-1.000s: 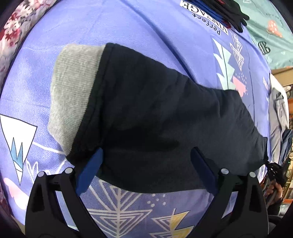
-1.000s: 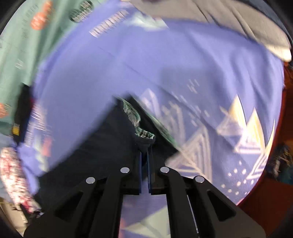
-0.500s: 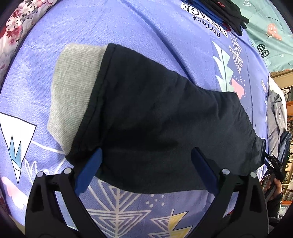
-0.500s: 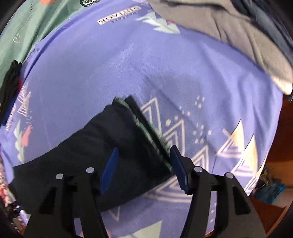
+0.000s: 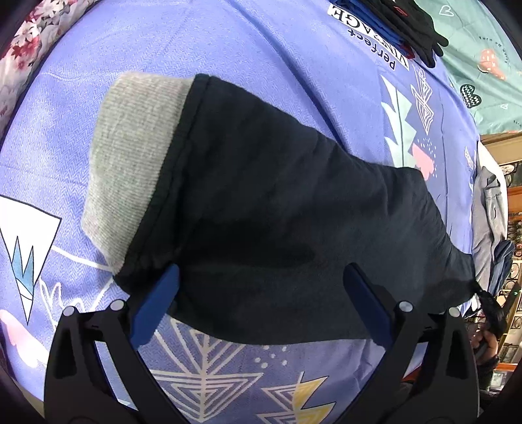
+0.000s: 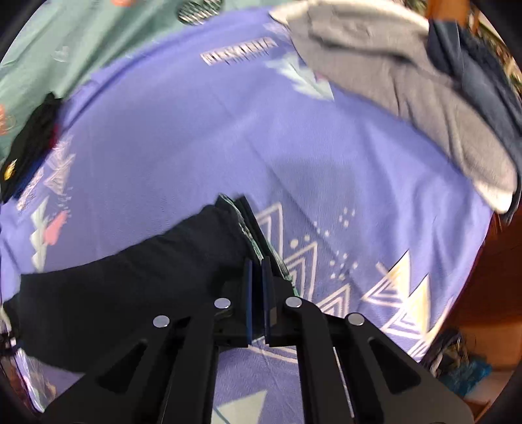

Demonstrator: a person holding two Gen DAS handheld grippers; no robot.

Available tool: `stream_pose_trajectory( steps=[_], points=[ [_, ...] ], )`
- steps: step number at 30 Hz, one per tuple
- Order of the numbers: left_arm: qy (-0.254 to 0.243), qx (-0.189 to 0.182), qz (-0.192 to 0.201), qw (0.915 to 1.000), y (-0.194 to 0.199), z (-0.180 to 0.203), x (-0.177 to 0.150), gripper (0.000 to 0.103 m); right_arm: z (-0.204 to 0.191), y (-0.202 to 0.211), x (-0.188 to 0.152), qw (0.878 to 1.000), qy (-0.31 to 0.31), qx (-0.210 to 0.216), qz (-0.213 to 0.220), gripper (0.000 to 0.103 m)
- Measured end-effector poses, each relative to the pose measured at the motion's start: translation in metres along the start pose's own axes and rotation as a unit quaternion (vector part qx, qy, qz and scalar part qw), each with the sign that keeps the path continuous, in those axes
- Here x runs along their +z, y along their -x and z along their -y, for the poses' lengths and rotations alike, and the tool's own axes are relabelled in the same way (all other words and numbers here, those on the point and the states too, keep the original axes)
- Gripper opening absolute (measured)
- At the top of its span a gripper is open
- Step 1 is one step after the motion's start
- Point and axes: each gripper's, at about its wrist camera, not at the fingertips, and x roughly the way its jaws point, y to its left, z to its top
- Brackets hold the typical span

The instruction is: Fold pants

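Note:
Black pants [image 5: 277, 208] with a grey ribbed waistband [image 5: 137, 156] lie folded lengthwise on the purple patterned sheet [image 5: 261, 49]. My left gripper [image 5: 261, 293] hovers over the waist end, wide open, with its blue pads [image 5: 156, 303] on either side of the near edge and nothing pinched. In the right wrist view the leg end of the pants [image 6: 130, 280] shows a green-lined hem [image 6: 251, 234]. My right gripper [image 6: 257, 270] is shut on the near corner of that hem, and the picture is blurred with motion.
A grey garment [image 6: 407, 98] and a dark blue one [image 6: 473, 65] lie heaped at the sheet's far right. Black gloves on a blue item [image 5: 407, 22] sit at the far edge, beside a green sheet [image 5: 483, 65]. A floral cloth [image 5: 19, 65] borders the left.
My right gripper let go of the hem, stood open over it half a second ago, then shut on it again and rose while rolling. The left gripper and the waist end stayed put.

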Motion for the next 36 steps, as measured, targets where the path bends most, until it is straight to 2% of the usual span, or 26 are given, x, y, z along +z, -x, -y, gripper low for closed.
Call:
stream_pose_trajectory(
  steps=[2, 5, 6, 7, 9, 11, 13, 14, 15, 19, 20, 21, 23, 24, 26, 29, 30, 32, 33, 36],
  points=[
    [-0.007, 0.004, 0.001, 1.0000, -0.001, 0.002, 0.000, 0.101, 0.004, -0.003, -0.003, 1.000, 0.017, -0.017, -0.007, 0.004],
    [-0.010, 0.008, -0.003, 0.9999, -0.003, 0.004, 0.001, 0.101, 0.015, -0.039, -0.012, 0.997, -0.004, -0.031, -0.075, 0.007],
    [-0.008, 0.006, -0.006, 0.9999, -0.002, 0.003, 0.002, 0.101, 0.015, -0.044, -0.012, 0.996, -0.006, -0.034, -0.081, 0.014],
    [-0.006, 0.005, -0.007, 0.9999, -0.002, 0.004, 0.002, 0.101, 0.012, -0.042, -0.008, 0.996, 0.001, -0.044, -0.072, 0.027],
    [-0.001, -0.004, -0.012, 0.9999, 0.000, 0.004, 0.003, 0.101, 0.006, -0.029, 0.005, 0.997, 0.013, -0.061, -0.034, 0.050],
    [0.006, -0.012, -0.014, 0.9998, 0.001, 0.003, 0.004, 0.101, 0.002, -0.021, 0.018, 0.998, 0.027, -0.057, 0.000, 0.051],
    [0.020, -0.027, -0.010, 0.9994, 0.005, 0.001, 0.005, 0.101, -0.005, -0.027, 0.030, 0.999, 0.030, -0.042, -0.006, 0.049],
    [0.026, -0.032, -0.008, 0.9991, 0.005, -0.001, 0.005, 0.101, -0.010, -0.033, 0.032, 0.999, 0.037, -0.032, -0.015, 0.046],
    [0.028, -0.032, -0.008, 0.9990, 0.005, -0.001, 0.005, 0.101, -0.016, -0.040, 0.033, 0.998, 0.048, -0.028, -0.025, 0.038],
    [0.014, -0.027, -0.008, 0.9995, 0.002, 0.001, 0.004, 0.101, -0.036, -0.071, 0.030, 0.992, 0.096, -0.054, -0.058, 0.022],
    [0.011, -0.026, -0.009, 0.9996, 0.002, 0.001, 0.003, 0.101, -0.037, -0.076, 0.031, 0.992, 0.095, -0.058, -0.058, 0.018],
    [0.009, -0.025, -0.008, 0.9996, 0.001, 0.001, 0.003, 0.101, -0.036, -0.076, 0.033, 0.993, 0.090, -0.057, -0.052, 0.009],
    [0.013, -0.026, -0.006, 0.9996, 0.002, 0.000, 0.002, 0.101, -0.033, -0.069, 0.037, 0.995, 0.079, -0.052, -0.035, 0.005],
    [0.016, -0.029, -0.004, 0.9994, 0.003, -0.001, 0.002, 0.101, -0.032, -0.062, 0.041, 0.995, 0.076, -0.064, -0.018, 0.004],
    [0.018, -0.027, -0.001, 0.9995, 0.002, -0.002, 0.001, 0.101, -0.032, -0.056, 0.043, 0.994, 0.075, -0.079, 0.002, 0.004],
    [0.007, -0.011, -0.003, 0.9999, -0.001, 0.004, 0.001, 0.101, -0.039, -0.083, 0.036, 0.988, 0.106, -0.111, -0.029, 0.006],
    [0.001, -0.006, -0.008, 1.0000, -0.001, 0.007, 0.002, 0.101, -0.046, -0.087, 0.032, 0.984, 0.124, -0.122, -0.028, 0.009],
    [-0.008, -0.004, -0.015, 0.9998, 0.003, 0.010, 0.005, 0.101, -0.055, -0.084, 0.035, 0.977, 0.153, -0.148, -0.033, 0.022],
    [-0.008, -0.007, -0.009, 0.9999, 0.010, 0.011, 0.007, 0.101, -0.055, -0.078, 0.039, 0.978, 0.145, -0.147, -0.033, 0.029],
    [-0.014, -0.011, 0.032, 0.9993, 0.033, 0.012, 0.014, 0.101, -0.063, -0.047, 0.054, 0.990, 0.105, -0.095, -0.001, 0.035]
  ],
)
